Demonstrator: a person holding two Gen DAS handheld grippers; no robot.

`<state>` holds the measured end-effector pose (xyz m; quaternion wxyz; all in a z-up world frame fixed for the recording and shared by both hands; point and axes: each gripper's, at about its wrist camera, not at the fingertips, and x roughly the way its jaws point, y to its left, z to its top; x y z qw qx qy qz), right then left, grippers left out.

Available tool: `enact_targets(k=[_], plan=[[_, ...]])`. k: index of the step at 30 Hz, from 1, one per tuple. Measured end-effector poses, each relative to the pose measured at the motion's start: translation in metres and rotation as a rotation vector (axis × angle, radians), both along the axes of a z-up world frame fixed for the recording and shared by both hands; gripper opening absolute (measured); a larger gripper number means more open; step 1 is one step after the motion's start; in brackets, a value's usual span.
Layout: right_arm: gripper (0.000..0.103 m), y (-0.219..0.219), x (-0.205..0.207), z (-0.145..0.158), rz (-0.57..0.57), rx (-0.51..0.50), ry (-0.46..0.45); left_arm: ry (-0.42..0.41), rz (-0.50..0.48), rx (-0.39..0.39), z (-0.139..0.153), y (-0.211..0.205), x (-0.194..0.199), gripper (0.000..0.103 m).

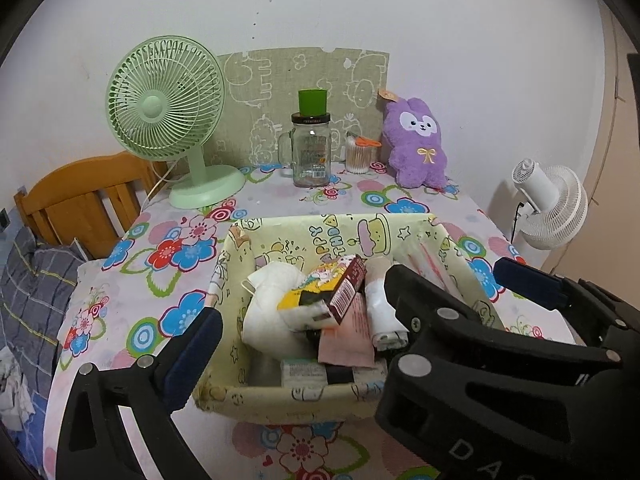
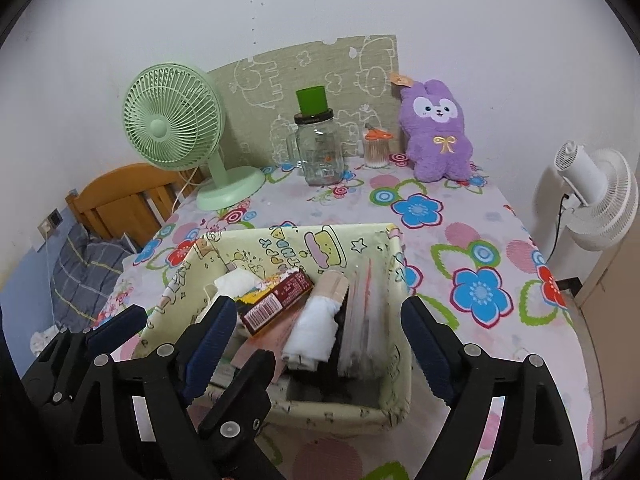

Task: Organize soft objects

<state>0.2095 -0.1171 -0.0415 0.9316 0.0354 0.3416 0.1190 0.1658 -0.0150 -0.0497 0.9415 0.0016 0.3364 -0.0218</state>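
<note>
Black-framed and blue-padded, the left gripper (image 1: 356, 292) is held with its jaws spread wide and nothing between them, poised over the yellow fabric basket (image 1: 248, 264) that stands near the front edge of the counter (image 1: 280, 196). Just beside it, the right gripper (image 2: 316, 316) is likewise released, its pads parted above the basket's right half with no item pressed between them.

Inside the basket, a rolled white cloth (image 2: 310, 332), a crumpled white fabric bundle (image 1: 268, 308), a pink folded piece (image 1: 346, 344) and a red carton (image 2: 280, 300) are seen heaped together; the carton is laid slantwise across the softer things. Much of the sorting therefore appears to be done, though the heap is loose rather than tidy.

Farther out, toward the back right corner of the counter, a purple plush rabbit (image 2: 438, 132) is left upright against the patterned board (image 2: 320, 68), well apart from the basket. It is judged to be the main soft object still to be gathered. A glass jar (image 2: 322, 156), a cotton-swab cup (image 2: 376, 152) and a green desk fan (image 2: 176, 120) are ranged along the back edge and seem outside the task.
</note>
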Motion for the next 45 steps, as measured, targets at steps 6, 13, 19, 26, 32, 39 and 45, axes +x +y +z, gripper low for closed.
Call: enact_targets(k=[6,13,19,26,32,39,45], plan=[[0.092,-0.004,-0.019,0.005,-0.009,-0.009,-0.02,-0.012,-0.013,0.0,0.005,-0.004,-0.017,0.103],[0.095,-0.012,-0.043,0.012,-0.028,-0.014,-0.043,-0.019,-0.015,-0.009,0.01,-0.004,-0.035,0.103],[0.097,-0.021,-0.061,0.018,-0.043,-0.008,-0.066,-0.035,-0.007,0.002,0.018,-0.002,-0.053,0.103],[0.099,-0.033,-0.088,0.031,-0.069,-0.004,-0.117,-0.073,0.015,-0.001,0.032,0.008,-0.071,0.103],[0.102,-0.043,-0.109,0.044,-0.099,-0.031,-0.163,-0.107,0.016,0.001,0.041,0.011,-0.091,0.103],[0.102,-0.055,-0.13,0.056,-0.129,-0.054,-0.199,-0.154,0.003,0.053,0.056,0.009,-0.115,0.103],[0.103,-0.066,-0.15,0.066,-0.16,-0.054,-0.228,-0.2,0.011,0.05,0.068,0.013,-0.137,0.103]])
